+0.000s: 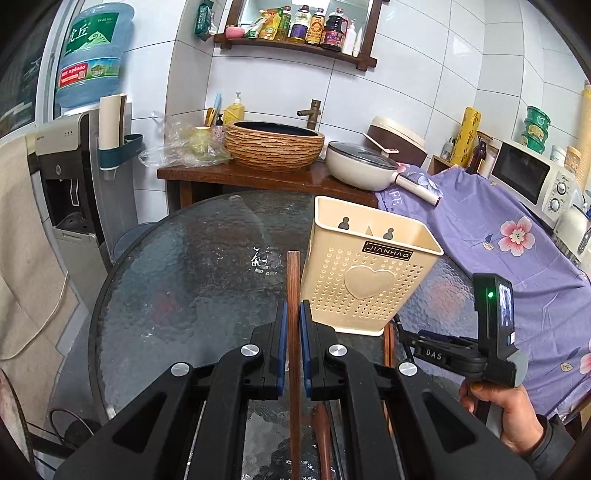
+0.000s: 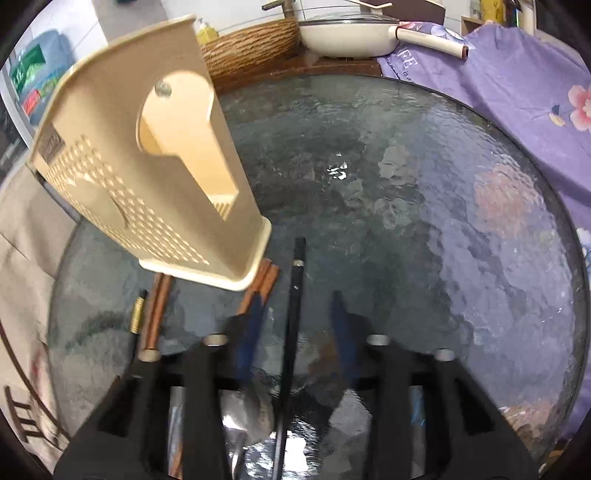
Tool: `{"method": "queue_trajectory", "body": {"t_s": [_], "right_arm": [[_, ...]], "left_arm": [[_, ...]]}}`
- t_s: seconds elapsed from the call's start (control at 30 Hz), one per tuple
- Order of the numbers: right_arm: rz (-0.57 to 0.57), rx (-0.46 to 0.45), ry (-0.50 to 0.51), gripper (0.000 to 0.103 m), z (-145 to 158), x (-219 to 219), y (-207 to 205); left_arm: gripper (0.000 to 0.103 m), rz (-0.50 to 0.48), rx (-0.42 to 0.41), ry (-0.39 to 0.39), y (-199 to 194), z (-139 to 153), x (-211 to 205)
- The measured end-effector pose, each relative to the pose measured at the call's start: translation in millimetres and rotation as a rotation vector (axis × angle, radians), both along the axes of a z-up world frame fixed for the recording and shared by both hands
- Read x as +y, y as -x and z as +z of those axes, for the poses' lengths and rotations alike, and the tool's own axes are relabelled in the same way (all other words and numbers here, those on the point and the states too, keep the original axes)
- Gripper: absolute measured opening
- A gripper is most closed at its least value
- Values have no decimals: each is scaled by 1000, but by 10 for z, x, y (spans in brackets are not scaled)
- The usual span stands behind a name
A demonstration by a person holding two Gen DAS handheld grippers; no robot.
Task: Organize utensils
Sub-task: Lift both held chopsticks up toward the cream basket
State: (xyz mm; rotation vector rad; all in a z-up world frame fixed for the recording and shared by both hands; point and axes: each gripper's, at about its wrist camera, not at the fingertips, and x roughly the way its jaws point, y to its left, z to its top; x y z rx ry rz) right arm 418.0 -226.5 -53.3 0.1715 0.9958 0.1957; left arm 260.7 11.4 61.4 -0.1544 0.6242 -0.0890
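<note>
Chopstick (image 1: pixel 293 295) clamped in left hand-held gripper (image 1: pixel 292 314), right hand-held gripper (image 2: pixel 299 306) open around black chopstick (image 2: pixel 295 295)

Utensil holder (image 1: pixel 369 273): cream, heart-perforated. Chopstick (image 1: pixel 293 295): reddish-brown. Bench (image 1: pixel 192 280): dark rippled glass. Cloth (image 1: pixel 498 236): lilac, pink flowers. Spoon (image 2: pixel 255 410): possibly grey.

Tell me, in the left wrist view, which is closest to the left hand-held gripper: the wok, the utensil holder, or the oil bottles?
1. Cream utensil holder, just right of the left hand-held gripper.
2. White wok, on the counter behind.
3. Oil bottles, high on the wall shelf.
</note>
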Motion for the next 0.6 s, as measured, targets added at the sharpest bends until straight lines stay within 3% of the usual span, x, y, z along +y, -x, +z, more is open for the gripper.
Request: {"method": "queue_trajectory", "body": {"t_s": [0.1, 0.2, 0.33, 0.5, 0.6], "right_arm": [[-7, 4, 18, 41, 4, -13, -32], [10, 18, 48, 29, -30, 28, -56], [33, 17, 96, 24, -63, 127, -77], [35, 20, 169, 9, -70, 226, -115], [25, 28, 125, 8, -71, 160, -121]], "left_arm": [[7, -2, -1, 0, 2, 1, -7], [7, -2, -1, -2, -2, 3, -11], [7, 0, 6, 2, 0, -7, -9], [7, -8, 12, 10, -4, -15, -9], [6, -8, 16, 13, -19, -19, 0]]}}
